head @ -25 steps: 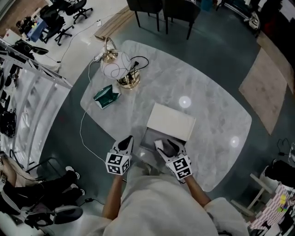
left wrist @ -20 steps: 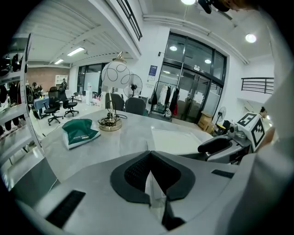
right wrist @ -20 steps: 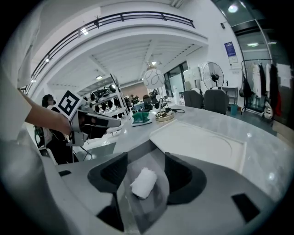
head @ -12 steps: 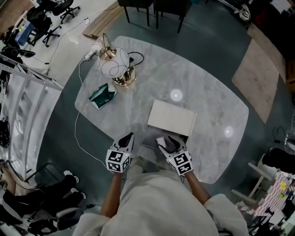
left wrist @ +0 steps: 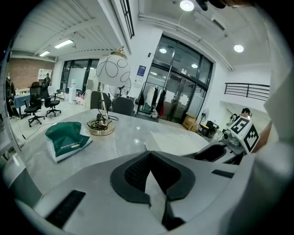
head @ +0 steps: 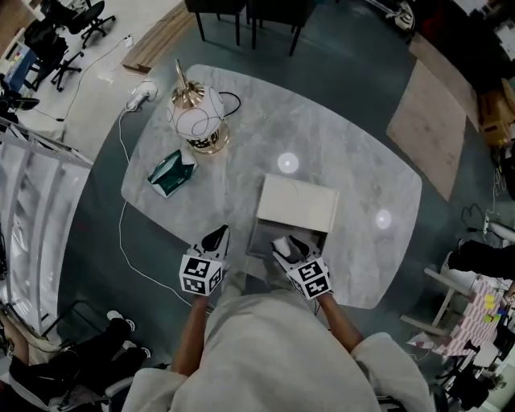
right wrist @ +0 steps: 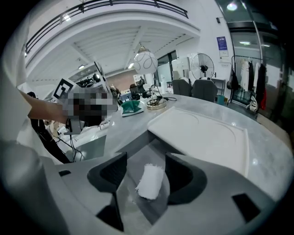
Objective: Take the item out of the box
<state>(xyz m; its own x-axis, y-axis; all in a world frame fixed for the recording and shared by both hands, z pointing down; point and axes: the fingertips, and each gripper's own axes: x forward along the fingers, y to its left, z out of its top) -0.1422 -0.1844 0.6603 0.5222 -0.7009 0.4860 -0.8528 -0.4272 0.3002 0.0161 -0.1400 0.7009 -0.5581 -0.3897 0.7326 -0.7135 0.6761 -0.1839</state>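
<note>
An open grey box (head: 260, 239) stands near the table's front edge, its white lid (head: 298, 203) folded back flat beyond it. Inside lies a small white rolled cloth (right wrist: 149, 181). My right gripper (head: 287, 245) hangs over the box; in the right gripper view (right wrist: 147, 159) its jaws stand open on either side of the roll without touching it. The white lid (right wrist: 206, 133) lies just ahead of it. My left gripper (head: 216, 238) sits left of the box, outside it. In the left gripper view (left wrist: 149, 154) its tips meet and hold nothing.
A gold-based globe lamp (head: 195, 113) and a green packet (head: 170, 170) stand at the marble table's (head: 354, 177) far left. A white cable (head: 121, 229) hangs off the left edge. Dark chairs (head: 241, 12) stand beyond the table. A person's body fills the near edge.
The head view has shifted, so the table sits a little higher and further left in it. Both grippers keep about the same places by the box.
</note>
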